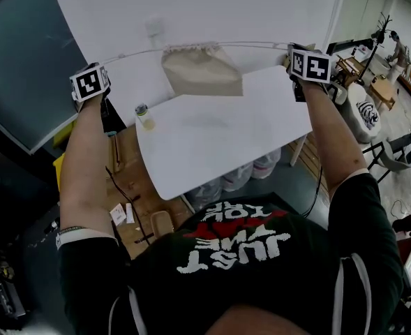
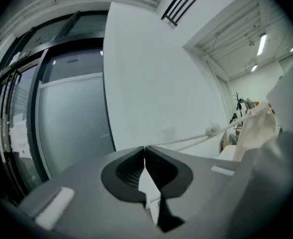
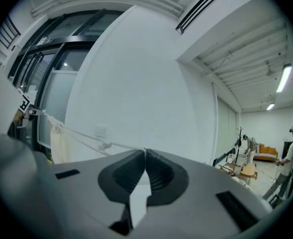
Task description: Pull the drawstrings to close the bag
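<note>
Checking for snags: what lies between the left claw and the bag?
Only the taut drawstring, running from the left claw to the bag; the head view shows it.

The bag [image 2: 253,129] is partly hidden behind the left hand-held gripper [image 2: 145,148].

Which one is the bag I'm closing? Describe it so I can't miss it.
Look above the far edge of the white table. There a beige cloth bag hangs from a white drawstring cord stretched between the left gripper and right gripper. Unlike the small yellowish bottle standing on the table's corner, it is soft cloth, gathered at the top.
</note>
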`<state>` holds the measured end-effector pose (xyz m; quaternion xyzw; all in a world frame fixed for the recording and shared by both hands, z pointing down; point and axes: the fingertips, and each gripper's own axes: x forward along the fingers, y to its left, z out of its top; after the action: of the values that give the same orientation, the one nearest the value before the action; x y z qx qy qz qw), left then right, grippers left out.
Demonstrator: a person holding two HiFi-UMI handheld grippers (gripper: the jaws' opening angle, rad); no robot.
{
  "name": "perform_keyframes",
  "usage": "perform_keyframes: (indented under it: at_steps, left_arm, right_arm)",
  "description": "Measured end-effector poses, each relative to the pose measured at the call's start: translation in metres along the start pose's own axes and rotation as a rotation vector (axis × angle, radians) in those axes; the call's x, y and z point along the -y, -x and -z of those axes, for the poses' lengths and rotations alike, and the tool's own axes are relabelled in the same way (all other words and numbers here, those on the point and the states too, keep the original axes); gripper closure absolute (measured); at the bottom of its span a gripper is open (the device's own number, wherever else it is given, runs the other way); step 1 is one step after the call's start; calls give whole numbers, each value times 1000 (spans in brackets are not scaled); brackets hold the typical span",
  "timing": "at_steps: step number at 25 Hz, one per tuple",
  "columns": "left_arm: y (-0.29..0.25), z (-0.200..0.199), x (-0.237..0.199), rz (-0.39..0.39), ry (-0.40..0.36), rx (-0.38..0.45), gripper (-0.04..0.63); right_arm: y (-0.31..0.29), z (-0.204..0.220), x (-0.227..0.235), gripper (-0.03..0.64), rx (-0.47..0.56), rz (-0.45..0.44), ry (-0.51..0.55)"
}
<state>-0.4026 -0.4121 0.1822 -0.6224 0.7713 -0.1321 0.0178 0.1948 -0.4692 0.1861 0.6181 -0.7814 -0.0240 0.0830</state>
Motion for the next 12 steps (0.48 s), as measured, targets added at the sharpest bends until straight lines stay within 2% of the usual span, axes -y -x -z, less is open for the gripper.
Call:
perform_keyframes:
  at_steps: [4,9,12]
  left_arm:
    - [-4,17,-27,-17,26,-36,580]
    - [10,7,-16,6,-25,1,581]
    - [15,2,-10,25,-25,21,580]
  right_arm:
    - [-6,5,-7,606,-10,-20,-7]
    - [-2,9,-4,606,-20,-1,41]
    - [0,8,-1,606,-12,5,61]
